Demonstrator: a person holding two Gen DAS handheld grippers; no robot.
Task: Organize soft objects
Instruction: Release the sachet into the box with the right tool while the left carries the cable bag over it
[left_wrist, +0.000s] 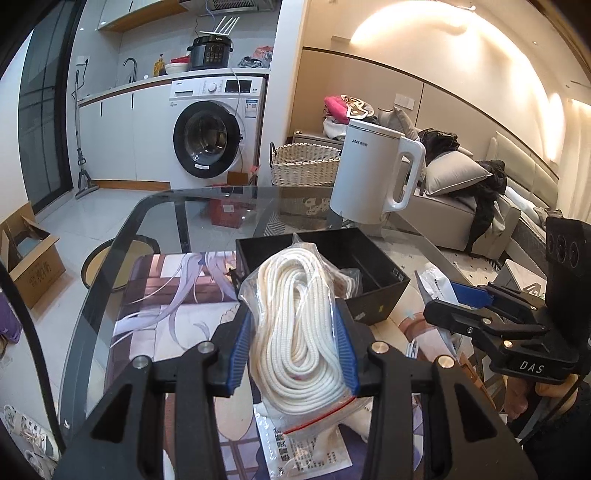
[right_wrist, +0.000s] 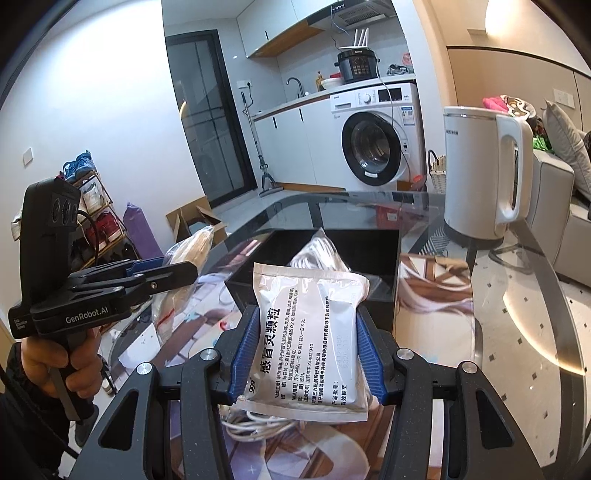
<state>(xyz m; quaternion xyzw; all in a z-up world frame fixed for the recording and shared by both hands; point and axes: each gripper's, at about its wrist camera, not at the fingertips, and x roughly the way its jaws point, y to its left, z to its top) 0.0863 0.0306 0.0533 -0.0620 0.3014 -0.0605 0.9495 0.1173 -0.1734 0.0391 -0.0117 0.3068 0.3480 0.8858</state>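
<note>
My left gripper (left_wrist: 293, 347) is shut on a clear zip bag of white rope (left_wrist: 295, 321) and holds it above the printed mat, just in front of the black box (left_wrist: 373, 291). My right gripper (right_wrist: 306, 350) is shut on a white medicine sachet (right_wrist: 306, 332) with black print, held above the mat in front of the same black box (right_wrist: 384, 254). Another clear bag with white cord (right_wrist: 317, 251) lies in the box. In the left wrist view the right gripper (left_wrist: 465, 299) is at the right; in the right wrist view the left gripper (right_wrist: 162, 273) is at the left with its bag.
A white kettle (left_wrist: 373, 173) stands on the glass table (left_wrist: 207, 214) beyond the box. A white cable (right_wrist: 258, 424) and a printed packet (left_wrist: 306, 450) lie on the anime mat (left_wrist: 173, 291). A wicker basket (left_wrist: 303, 166), sofa and washing machine (left_wrist: 214, 133) are behind.
</note>
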